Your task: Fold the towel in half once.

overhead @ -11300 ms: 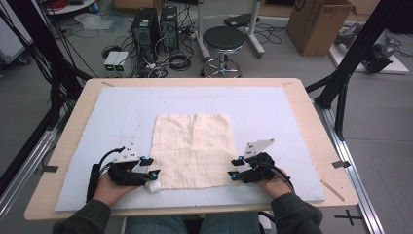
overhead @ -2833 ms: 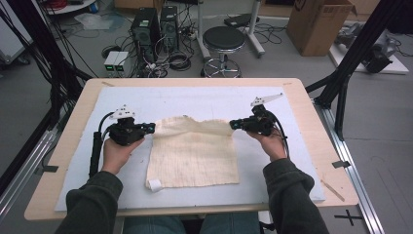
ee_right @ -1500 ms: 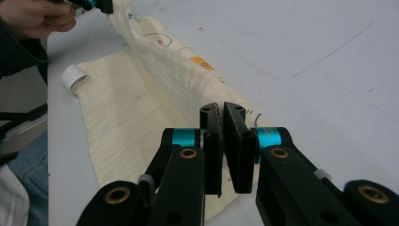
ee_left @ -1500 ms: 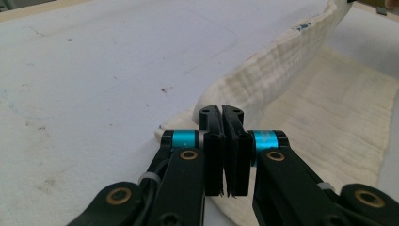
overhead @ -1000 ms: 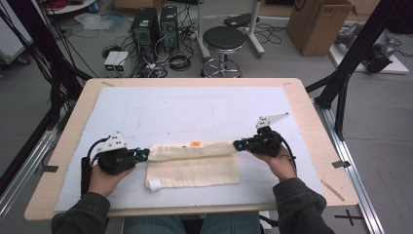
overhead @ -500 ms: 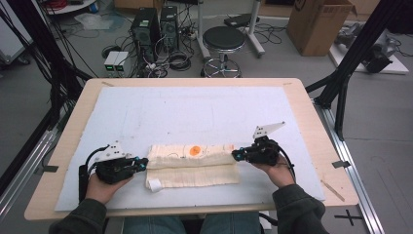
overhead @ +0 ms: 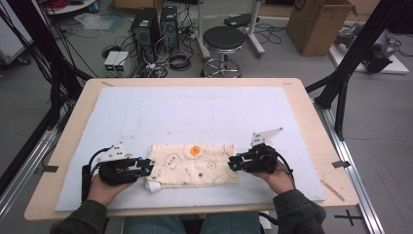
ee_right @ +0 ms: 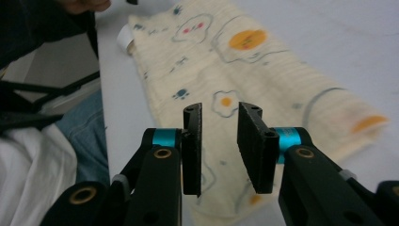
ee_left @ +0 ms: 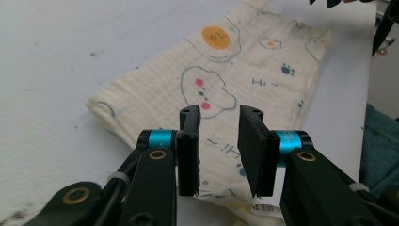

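A cream cloth (overhead: pixel 195 165) printed with eggs and clouds lies folded into a flat strip near the table's front edge. My left gripper (overhead: pixel 146 168) sits at the cloth's left end, pointing right. In the left gripper view the jaws (ee_left: pixel 219 113) stand apart over the cloth (ee_left: pixel 244 61); they have just been opening and nothing is pinched between them. My right gripper (overhead: pixel 233 163) is at the cloth's right end, pointing left. Its jaws (ee_right: pixel 219 110) have likewise just been opening above the cloth (ee_right: pixel 263 70), with a clear gap and no fabric pressed.
The cloth rests on a white mat (overhead: pixel 204 112) covering a wooden table (overhead: pixel 316 122). A white label (overhead: pixel 153 186) sticks out at the cloth's near left corner. Beyond the table stand a stool (overhead: pixel 224 39), computer cases (overhead: pixel 156 24) and a cardboard box (overhead: pixel 321 24).
Both hands came toward the front edge, laying the cloth's far edge over into a flat folded strip. Both grippers' jaws then parted and let go of the cloth.
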Available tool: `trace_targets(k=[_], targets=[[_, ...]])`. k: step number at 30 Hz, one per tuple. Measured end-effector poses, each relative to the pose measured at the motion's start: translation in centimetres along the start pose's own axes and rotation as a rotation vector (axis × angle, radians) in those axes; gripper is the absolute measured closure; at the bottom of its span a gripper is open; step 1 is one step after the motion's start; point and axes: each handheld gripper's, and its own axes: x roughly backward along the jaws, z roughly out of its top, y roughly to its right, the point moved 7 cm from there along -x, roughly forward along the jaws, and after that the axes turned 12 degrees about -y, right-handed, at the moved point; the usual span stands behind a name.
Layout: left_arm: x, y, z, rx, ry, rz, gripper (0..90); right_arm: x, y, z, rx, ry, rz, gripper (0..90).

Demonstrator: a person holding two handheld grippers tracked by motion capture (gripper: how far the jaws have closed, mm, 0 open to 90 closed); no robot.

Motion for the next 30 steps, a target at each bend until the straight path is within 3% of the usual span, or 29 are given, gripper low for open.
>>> trace_targets(k=[3,7,14,17,23,30], targets=[[-0.2,0.6,-0.5,-0.025,-0.030,-0.021,66.8,-1.4,-1.1,-0.4,0.050,-0.047,0.027,66.5],[-0.3,0.9,-1.4,-0.025,-0.058,-0.050,64.3,-2.5,-1.7,-1.6,0.082,-0.122,0.022,65.2],[-1.2,1.0,-3.0,-0.018,-0.137,-0.081,57.8,-2.3,-1.3,-3.3,0.094,-0.155,-0.001,63.3],[-1.1,0.9,-3.0,-0.018,-0.135,-0.071,60.1,-2.2,-1.1,-3.7,0.089,-0.152,-0.017,68.9],[-0.9,0.7,-2.8,-0.030,-0.119,-0.047,75.4,-2.0,-0.9,-3.6,0.075,-0.151,-0.029,81.9],[-0.4,0.8,-2.3,-0.039,-0.080,-0.032,78.4,-1.5,-0.8,-3.3,0.068,-0.124,-0.040,84.2]])
